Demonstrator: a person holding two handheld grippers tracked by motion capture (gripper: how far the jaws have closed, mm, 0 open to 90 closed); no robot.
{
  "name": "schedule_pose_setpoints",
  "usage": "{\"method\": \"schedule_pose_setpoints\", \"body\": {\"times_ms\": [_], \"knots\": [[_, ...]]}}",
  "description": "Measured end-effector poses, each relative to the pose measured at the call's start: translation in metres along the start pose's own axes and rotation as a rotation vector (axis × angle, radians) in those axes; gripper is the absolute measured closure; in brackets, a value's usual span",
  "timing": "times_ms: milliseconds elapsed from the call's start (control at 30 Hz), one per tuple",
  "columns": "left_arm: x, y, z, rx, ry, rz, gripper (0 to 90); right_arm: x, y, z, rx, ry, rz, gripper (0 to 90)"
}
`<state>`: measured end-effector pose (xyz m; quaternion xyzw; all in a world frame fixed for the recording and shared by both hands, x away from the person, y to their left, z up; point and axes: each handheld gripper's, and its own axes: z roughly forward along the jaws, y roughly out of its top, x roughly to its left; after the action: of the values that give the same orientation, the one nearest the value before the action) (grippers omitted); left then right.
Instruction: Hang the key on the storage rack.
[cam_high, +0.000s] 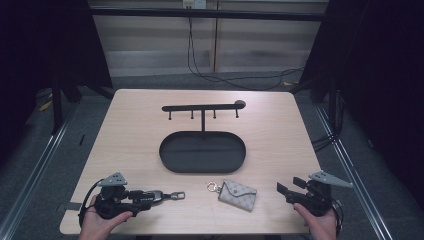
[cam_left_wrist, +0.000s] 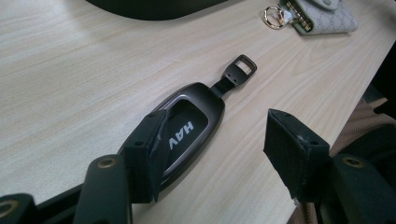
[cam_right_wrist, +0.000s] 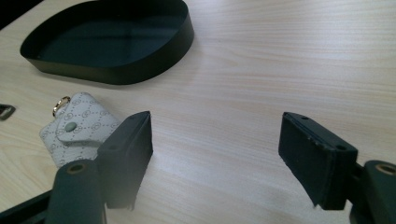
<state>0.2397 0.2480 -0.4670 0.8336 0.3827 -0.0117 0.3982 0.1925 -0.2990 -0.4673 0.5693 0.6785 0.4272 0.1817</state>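
A dark key fob (cam_high: 167, 195) with a metal loop lies flat near the table's front left; in the left gripper view the key fob (cam_left_wrist: 196, 116) bears white letters. My left gripper (cam_high: 145, 196) is open and low over it, and the left pad (cam_left_wrist: 152, 154) covers the fob's near end while the right pad stands apart from it. A beige patterned key pouch (cam_high: 238, 194) with a gold ring (cam_high: 212, 187) lies front centre. My right gripper (cam_high: 290, 185) is open to the right of the pouch (cam_right_wrist: 77, 133), with only bare table between its jaws (cam_right_wrist: 217, 119).
A black oval tray (cam_high: 202, 134) sits mid-table, and behind it a black bar with several hooks (cam_high: 202, 107) rises on a post. The tray wall (cam_right_wrist: 140, 70) lies ahead and left of the right gripper. Cables run over the floor beyond the table.
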Motion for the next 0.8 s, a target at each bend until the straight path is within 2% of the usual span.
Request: {"method": "schedule_pose_setpoints", "body": {"times_ms": [167, 200, 367, 400, 567, 633, 733, 800], "knots": [[0.000, 0.000, -0.001, -0.007, -0.012, -0.007, 40.4, 0.004, 0.000, 0.001, 0.011, 0.005, -0.034, 26.2], [-0.001, 0.000, 0.000, 0.001, 0.012, -0.003, 46.1, 0.005, 0.000, 0.000, 0.011, 0.029, -0.043, 29.3], [-0.003, 0.000, -0.001, 0.003, 0.016, 0.012, 49.8, 0.008, 0.000, -0.001, 0.011, 0.022, -0.064, 30.0], [-0.005, 0.000, -0.001, -0.005, 0.004, 0.004, 50.8, 0.010, 0.000, -0.001, 0.013, 0.014, -0.086, 29.9], [-0.009, 0.001, -0.001, 0.002, 0.022, 0.010, 53.4, 0.012, 0.001, -0.002, 0.016, 0.006, -0.076, 30.9], [-0.011, 0.003, 0.000, 0.000, 0.022, 0.007, 53.9, 0.012, 0.001, -0.002, 0.016, 0.016, -0.070, 30.6], [-0.014, 0.005, 0.001, 0.008, 0.037, 0.025, 54.4, 0.011, 0.001, -0.003, 0.011, 0.022, -0.063, 28.5], [-0.016, 0.008, 0.002, 0.019, 0.034, 0.040, 54.4, 0.009, 0.001, -0.002, 0.018, 0.046, -0.047, 27.1]]}}
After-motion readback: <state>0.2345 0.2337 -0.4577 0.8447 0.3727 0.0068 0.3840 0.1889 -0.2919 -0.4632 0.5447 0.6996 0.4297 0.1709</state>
